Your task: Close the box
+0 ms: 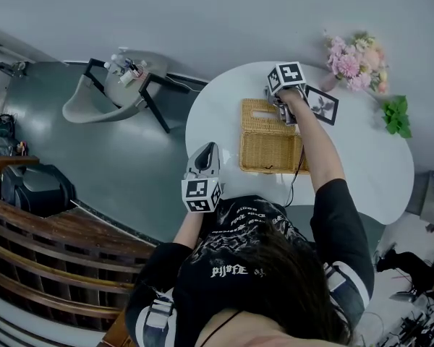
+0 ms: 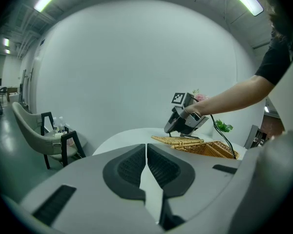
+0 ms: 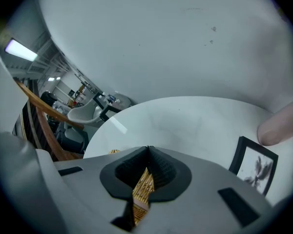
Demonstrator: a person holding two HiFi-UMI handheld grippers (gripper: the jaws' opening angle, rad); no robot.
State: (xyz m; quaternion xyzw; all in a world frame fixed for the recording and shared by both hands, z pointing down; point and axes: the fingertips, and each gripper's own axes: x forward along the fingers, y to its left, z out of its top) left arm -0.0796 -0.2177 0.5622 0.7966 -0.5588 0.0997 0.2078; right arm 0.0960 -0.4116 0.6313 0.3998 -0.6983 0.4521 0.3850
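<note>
While the box (image 1: 269, 150) sits open near the middle of the desk (image 1: 217, 114), its lid (image 1: 259, 113) is folded out past the far rim, roughly level with that rim in the left gripper view. Box is wicker, and nothing shows inside it in the head view.

Your right tongs (image 1: 281, 109) are at the lid's right edge, clamped on it: the right gripper view shows a strip of wicker pinched between the pads. Your right arm reaches over the box's right side. A dark cable (image 1: 298, 166) runs from those tongs back across the box's right rim toward you.

Your left tongs (image 1: 207, 150) are held off the desk's near left edge, well apart from the box, pointing at it. Their jaws are together with nothing between them.

Just beside the right tongs, on the far right, a black frame (image 1: 322, 105) stands on the desk. Further right there are pink flowers (image 1: 354, 60) at the desk's far edge and a green sprig (image 1: 396, 116) near its right edge.

A grey chair (image 1: 101, 96) stands on the floor to the left, well apart from the desk, with small bottles on its seat.
</note>
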